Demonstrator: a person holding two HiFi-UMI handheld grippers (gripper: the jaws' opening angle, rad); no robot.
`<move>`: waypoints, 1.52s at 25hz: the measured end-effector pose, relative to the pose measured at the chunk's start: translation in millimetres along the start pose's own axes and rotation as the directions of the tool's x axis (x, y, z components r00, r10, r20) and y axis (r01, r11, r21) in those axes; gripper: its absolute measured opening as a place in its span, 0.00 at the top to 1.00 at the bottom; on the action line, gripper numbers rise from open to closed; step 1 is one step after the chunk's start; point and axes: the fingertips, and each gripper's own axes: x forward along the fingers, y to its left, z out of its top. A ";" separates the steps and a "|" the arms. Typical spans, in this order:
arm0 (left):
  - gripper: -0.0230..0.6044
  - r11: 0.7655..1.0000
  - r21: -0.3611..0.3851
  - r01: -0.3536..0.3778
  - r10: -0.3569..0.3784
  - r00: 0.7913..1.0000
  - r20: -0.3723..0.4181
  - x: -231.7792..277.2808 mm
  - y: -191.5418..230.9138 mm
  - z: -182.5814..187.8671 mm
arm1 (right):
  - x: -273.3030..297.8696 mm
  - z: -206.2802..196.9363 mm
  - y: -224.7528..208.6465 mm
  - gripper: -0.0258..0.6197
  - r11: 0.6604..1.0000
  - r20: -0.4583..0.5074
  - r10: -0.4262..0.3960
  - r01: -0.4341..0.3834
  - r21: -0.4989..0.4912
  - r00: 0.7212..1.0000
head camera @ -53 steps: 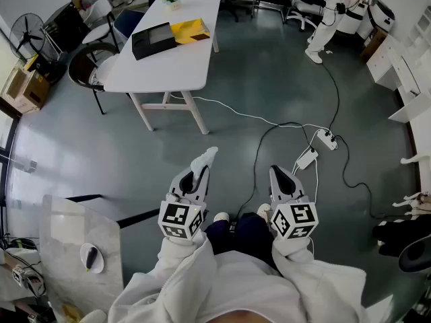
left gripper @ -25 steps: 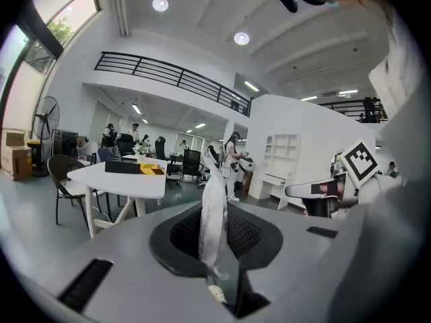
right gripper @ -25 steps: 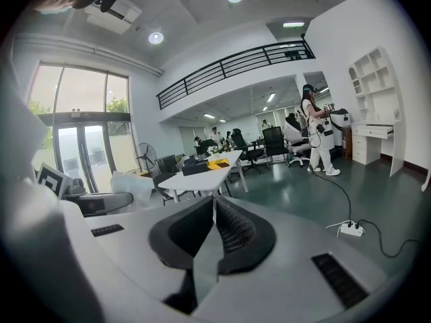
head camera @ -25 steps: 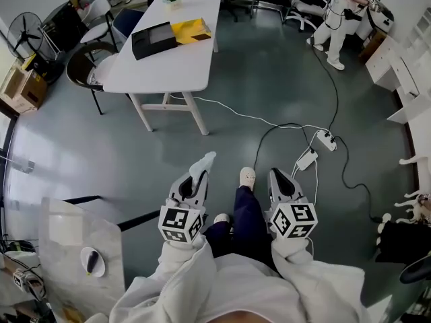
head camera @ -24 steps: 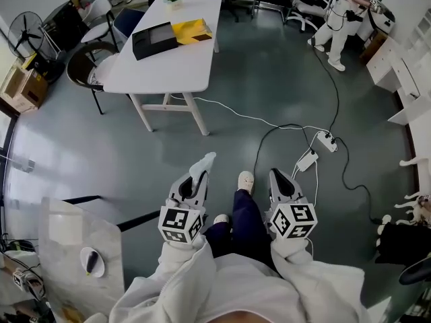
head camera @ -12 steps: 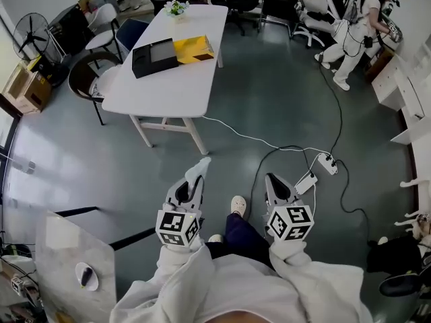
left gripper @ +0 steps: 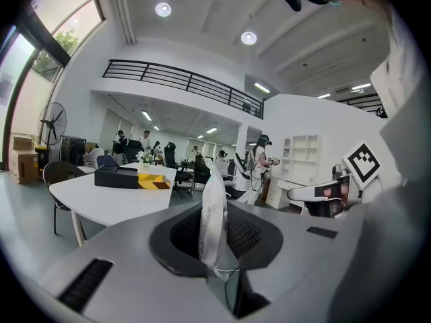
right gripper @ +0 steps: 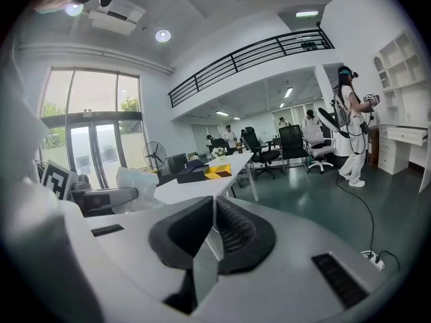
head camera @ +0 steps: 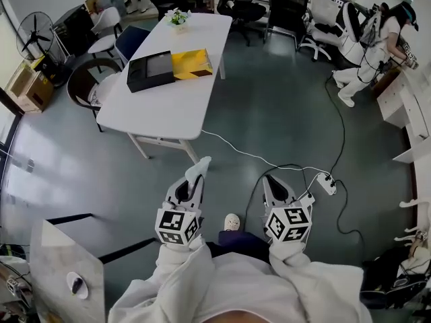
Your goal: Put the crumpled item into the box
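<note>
Both forearms, in white sleeves point(head camera: 195, 274), reach forward from the body, level with each other and a little apart, each marker cube close to the chest and each claw aimed ahead over the grey floor point(head camera: 283, 113).

The left claw point(head camera: 191, 184) is clamped on the crumpled item point(head camera: 200, 167). In the left gripper view its dark pads press on both flat sides of a thin white strip. The right claw point(head camera: 271, 184) has its jaws together with nothing between them. It sits just to the right of the left claw, with a shoe point(head camera: 231, 221) on the floor between the two.

The crumpled item's long axis runs along the left claw's own line. Its near end sits deep between the pads. Its free end sticks out past the fingertips, pointing forward and tipped slightly toward the right claw. From the left gripper view it shows edge-on, standing upright and narrow, rising above the jaw tips.

The box point(head camera: 151, 70), black, lies on a white table point(head camera: 161, 110) well ahead of the left claw and somewhat to its left. A yellow piece point(head camera: 190, 64) sits against its right side.
</note>
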 end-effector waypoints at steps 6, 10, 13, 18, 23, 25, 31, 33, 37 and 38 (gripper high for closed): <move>0.87 1.000 -0.011 -0.019 0.019 1.000 -0.013 37.6 -1.4 -2.5 | 24.4 8.9 -31.0 0.90 1.000 -0.005 0.016 -0.016 0.007 1.000; 0.87 0.999 -0.016 -0.028 0.028 0.999 -0.025 56.8 -3.5 -7.1 | 37.4 9.1 -46.6 0.90 1.000 -0.015 0.029 -0.029 0.009 0.999; 0.87 0.999 -0.016 -0.031 0.030 0.999 -0.029 65.3 -6.0 -8.7 | 44.4 10.6 -55.3 0.90 0.999 -0.016 0.038 -0.037 0.009 0.999; 0.87 1.000 -0.007 -0.027 0.027 0.998 -0.058 72.2 -9.5 -13.0 | 50.5 15.7 -70.2 0.90 0.999 -0.010 0.031 -0.031 0.018 0.999; 0.87 1.000 0.000 -0.021 0.021 0.997 -0.074 79.5 -11.5 -15.7 | 51.8 7.7 -73.0 0.90 0.999 -0.025 0.033 -0.033 0.032 0.999; 0.87 1.000 0.002 -0.016 0.017 0.997 -0.079 83.5 -13.0 -17.2 | 53.3 4.3 -73.5 0.90 0.999 -0.032 0.037 -0.036 0.039 0.999; 0.87 1.000 0.000 -0.013 0.013 0.996 -0.090 97.7 -6.1 -17.5 | 70.3 3.7 -72.8 0.90 0.997 -0.049 0.054 -0.051 0.049 0.997; 0.87 1.000 -0.002 -0.017 0.017 0.996 -0.088 104.7 -0.8 -14.5 | 77.8 6.4 -74.1 0.90 0.997 -0.051 0.056 -0.054 0.046 0.997; 0.87 1.000 0.004 -0.020 0.021 0.996 -0.082 123.7 10.6 -6.0 | 94.8 12.4 -79.8 0.90 0.997 -0.054 0.056 -0.053 0.048 0.997; 0.87 1.000 0.003 -0.021 0.022 0.996 -0.081 130.3 13.8 -4.4 | 100.8 14.4 -82.8 0.90 0.997 -0.056 0.055 -0.052 0.049 0.997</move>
